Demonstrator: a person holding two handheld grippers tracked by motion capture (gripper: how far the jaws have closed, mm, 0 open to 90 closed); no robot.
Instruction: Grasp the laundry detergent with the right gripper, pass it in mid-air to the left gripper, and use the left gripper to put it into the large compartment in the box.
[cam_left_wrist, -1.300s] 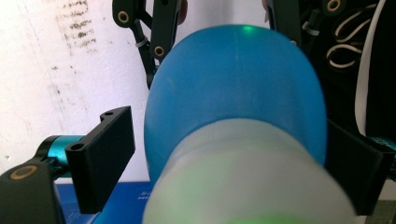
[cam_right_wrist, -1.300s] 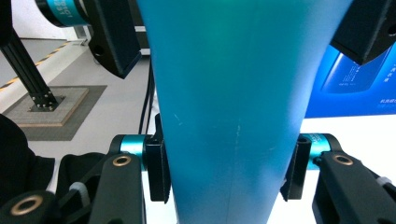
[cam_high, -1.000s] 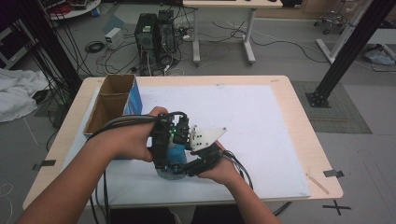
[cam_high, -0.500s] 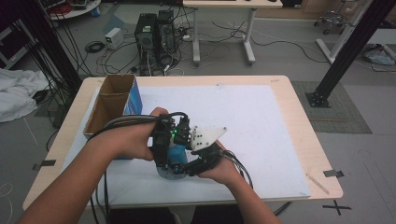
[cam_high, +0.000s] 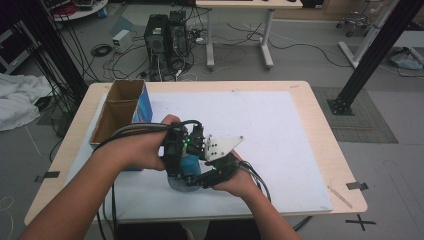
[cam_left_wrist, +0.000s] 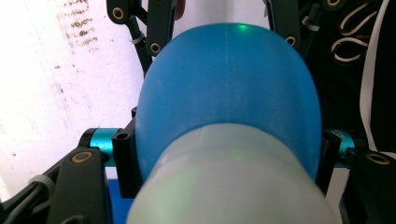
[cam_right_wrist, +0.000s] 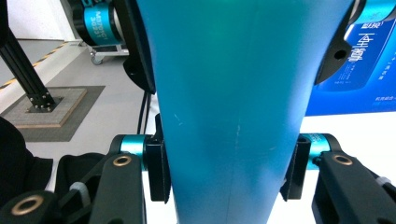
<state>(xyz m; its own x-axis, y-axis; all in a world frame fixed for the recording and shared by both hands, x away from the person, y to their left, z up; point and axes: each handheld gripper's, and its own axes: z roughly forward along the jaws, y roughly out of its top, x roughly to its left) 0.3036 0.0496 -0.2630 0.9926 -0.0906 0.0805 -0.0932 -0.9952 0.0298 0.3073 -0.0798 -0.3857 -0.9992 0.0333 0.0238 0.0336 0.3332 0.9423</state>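
Down near the front edge of the table (cam_high: 310, 105), on its white sheet, both grippers met on one blue bottle (cam_high: 186, 172). Its body looked smooth and glossy, a rounded translucent blue plastic, with a paler frosted band across the near end in the left gripper view (cam_left_wrist: 224, 186). Seen from the right gripper view, the bottle (cam_right_wrist: 233, 107) was a tall teal column, faintly scratched. The left gripper (cam_high: 176, 155) clamped the bottle from above, the hand curled over it with the forearm angled in from the lower left. The right gripper (cam_high: 212, 175) pinched the bottle from the side, palm under it. A brown cardboard box (cam_high: 120, 107) with a blue face stood open just beyond the left hand.
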